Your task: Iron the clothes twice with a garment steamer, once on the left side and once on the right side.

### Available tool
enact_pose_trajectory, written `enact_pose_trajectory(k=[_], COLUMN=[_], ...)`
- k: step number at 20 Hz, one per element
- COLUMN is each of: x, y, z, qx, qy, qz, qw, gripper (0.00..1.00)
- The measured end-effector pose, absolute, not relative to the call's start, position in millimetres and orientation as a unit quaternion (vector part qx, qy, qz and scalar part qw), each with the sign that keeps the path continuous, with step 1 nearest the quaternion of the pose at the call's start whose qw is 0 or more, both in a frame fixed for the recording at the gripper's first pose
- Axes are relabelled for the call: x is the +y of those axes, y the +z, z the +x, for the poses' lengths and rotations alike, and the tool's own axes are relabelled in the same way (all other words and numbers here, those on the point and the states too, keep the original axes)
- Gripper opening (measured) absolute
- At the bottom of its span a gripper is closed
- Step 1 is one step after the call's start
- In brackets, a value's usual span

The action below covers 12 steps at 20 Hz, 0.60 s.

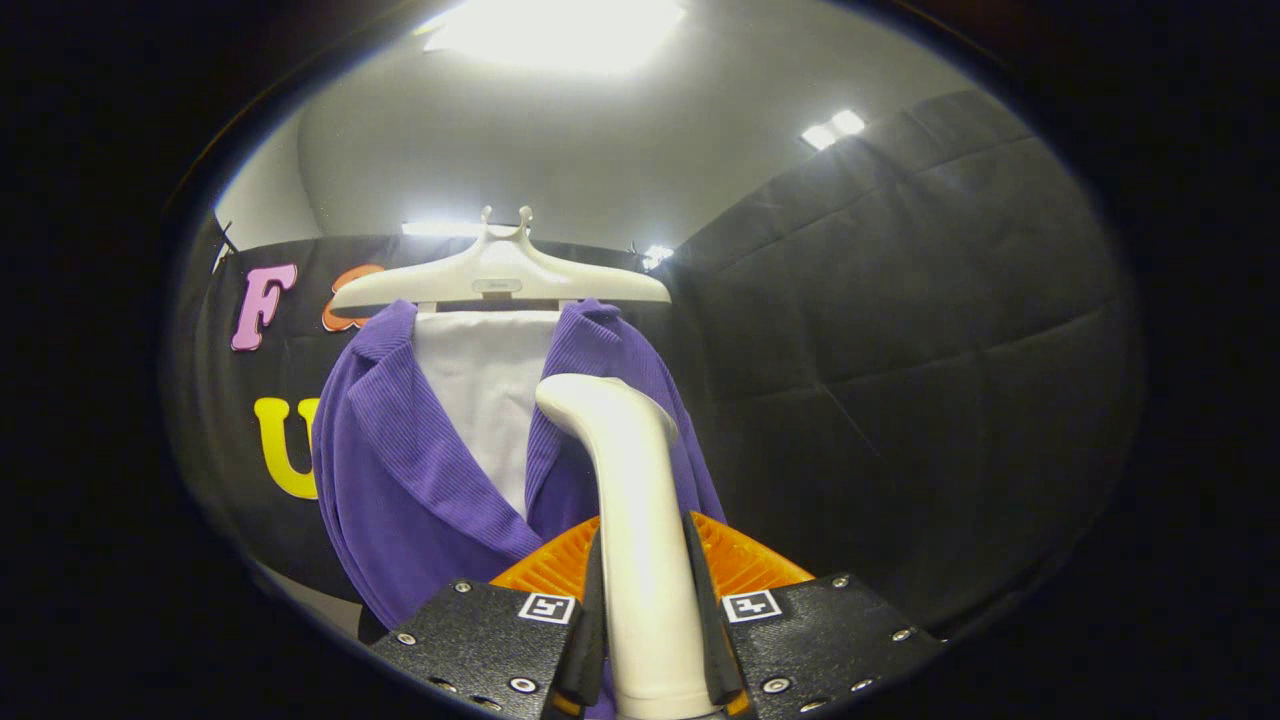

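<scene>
Purple jacket point(400, 480): hangs on white hanger point(497, 278) against far booth wall, front open over a white backing panel point(480, 400). Left front panel and lapel in full view; right panel partly hidden behind the steamer.

Garment steamer point(635, 560): white handheld unit, held upright betw. the fingers, just near of the jacket. Long axis approx. vertical. Head bends at top and points left and away, toward jacket centre/right lapel. Contact w/ fabric: cannot tell.

Gripper point(650, 620): both fingers press on the steamer handle, one per side, black pads flush to it. Firm pinch, no gap seen.

Step in hand (judgement): steamer is grasped and raised to upper chest level of jacket; looks like start of a pass. Which side is being worked, or whether one is done, cannot be told.

Next move calls for: bring head face onto one front panel, keep axis upright, draw down along fabric; then same on other side. Keep grip steady so handle doesn't twist.
</scene>
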<state>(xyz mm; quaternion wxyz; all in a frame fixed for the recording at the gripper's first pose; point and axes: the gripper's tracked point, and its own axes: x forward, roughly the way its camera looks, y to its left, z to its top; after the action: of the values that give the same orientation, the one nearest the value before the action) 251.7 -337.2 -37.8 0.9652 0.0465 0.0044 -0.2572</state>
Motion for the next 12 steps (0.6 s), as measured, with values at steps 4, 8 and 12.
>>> enact_pose_trajectory(k=[4,8,12], x=[-336,-336,-336], y=[-52,-76,-112], z=[251,242,228], qx=[0.014,0.031,0.067], qy=[-0.255,-0.26,-0.267], qz=[0.048,0.049,0.043], qw=[0.966,0.964,0.96], gripper=[0.39,0.39,0.39])
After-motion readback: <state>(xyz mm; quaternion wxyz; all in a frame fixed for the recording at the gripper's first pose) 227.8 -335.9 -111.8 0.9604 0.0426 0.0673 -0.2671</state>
